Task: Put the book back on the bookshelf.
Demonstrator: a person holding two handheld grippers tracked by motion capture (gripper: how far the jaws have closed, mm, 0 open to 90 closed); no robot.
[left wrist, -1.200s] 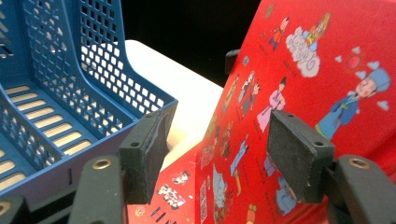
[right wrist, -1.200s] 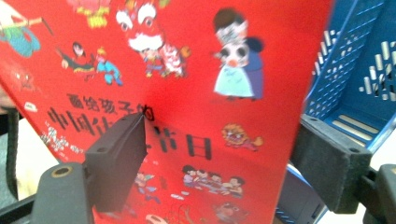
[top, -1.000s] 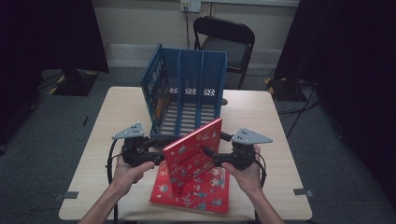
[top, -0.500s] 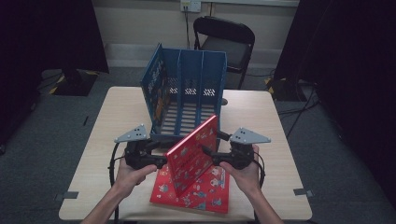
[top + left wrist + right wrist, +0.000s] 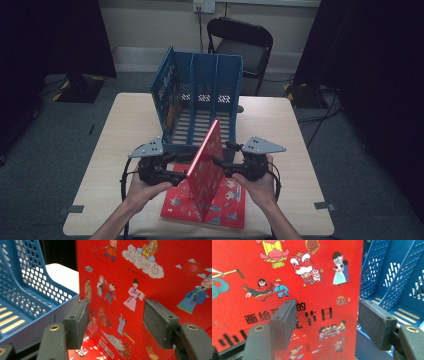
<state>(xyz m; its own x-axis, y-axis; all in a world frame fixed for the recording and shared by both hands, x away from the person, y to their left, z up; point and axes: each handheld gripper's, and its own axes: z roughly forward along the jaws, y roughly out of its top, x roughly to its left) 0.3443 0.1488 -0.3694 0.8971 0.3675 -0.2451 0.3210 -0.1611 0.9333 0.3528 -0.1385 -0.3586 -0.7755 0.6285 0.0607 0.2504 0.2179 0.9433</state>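
A red picture book [image 5: 207, 160] stands almost upright on its lower edge, resting on a second red book [image 5: 225, 212] that lies flat near the table's front. My left gripper [image 5: 179, 175] is at its left face and my right gripper [image 5: 219, 167] at its right face, so the book sits between them. In the left gripper view the jaws [image 5: 116, 317] stand wide apart with the book's cover [image 5: 150, 275] right in front of them. The right gripper [image 5: 327, 322] is likewise open against the other cover [image 5: 287, 277]. Neither pair of pads closes on the book.
A blue file rack [image 5: 200, 100] with three slots stands right behind the books, open toward me; it appears as the rack [image 5: 22, 297] and the rack [image 5: 392, 277] in the gripper views. A black folding chair [image 5: 245, 45] is beyond the table [image 5: 280, 125].
The upper red book has swung from a leaning tilt to nearly upright. Both grippers have moved inward toward it.
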